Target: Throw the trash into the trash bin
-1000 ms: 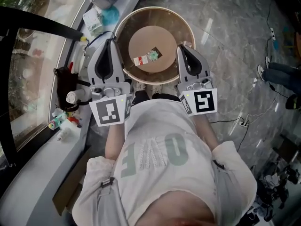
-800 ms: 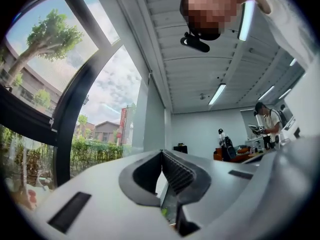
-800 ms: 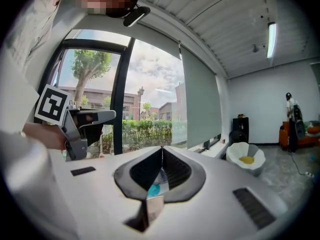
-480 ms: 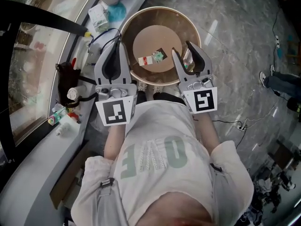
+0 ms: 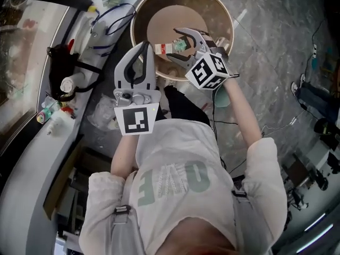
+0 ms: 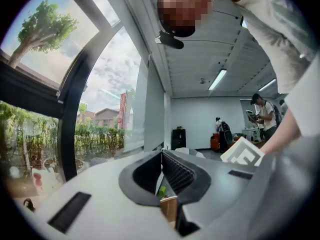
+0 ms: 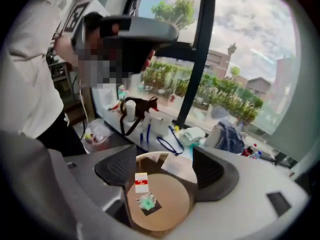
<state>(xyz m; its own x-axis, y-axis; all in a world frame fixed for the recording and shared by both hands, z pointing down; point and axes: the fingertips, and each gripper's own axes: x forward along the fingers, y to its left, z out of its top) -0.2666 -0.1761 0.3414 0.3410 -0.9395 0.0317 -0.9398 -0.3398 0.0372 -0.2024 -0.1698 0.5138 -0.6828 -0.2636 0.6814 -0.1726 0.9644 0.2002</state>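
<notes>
Small white-and-red paper carton (image 7: 141, 182) and crumpled green scrap (image 7: 147, 202), lying mid-floor in round tan trash bin (image 5: 137, 20); probably light, flimsy, best pinched by an edge; right gripper (image 7: 162, 161) above, jaws just opened, nothing between; left gripper (image 5: 144, 45) closed, nothing visible in it.

Two grippers (image 5: 144, 47) (image 5: 174, 44), one trash bin (image 5: 212, 7), one red-and-white carton (image 7: 141, 182) and one green scrap (image 7: 147, 202).

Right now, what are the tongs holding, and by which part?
Nothing. Right tongs have just been opening, nothing between them, above the trash bin. Left tongs shut, empty.
</notes>
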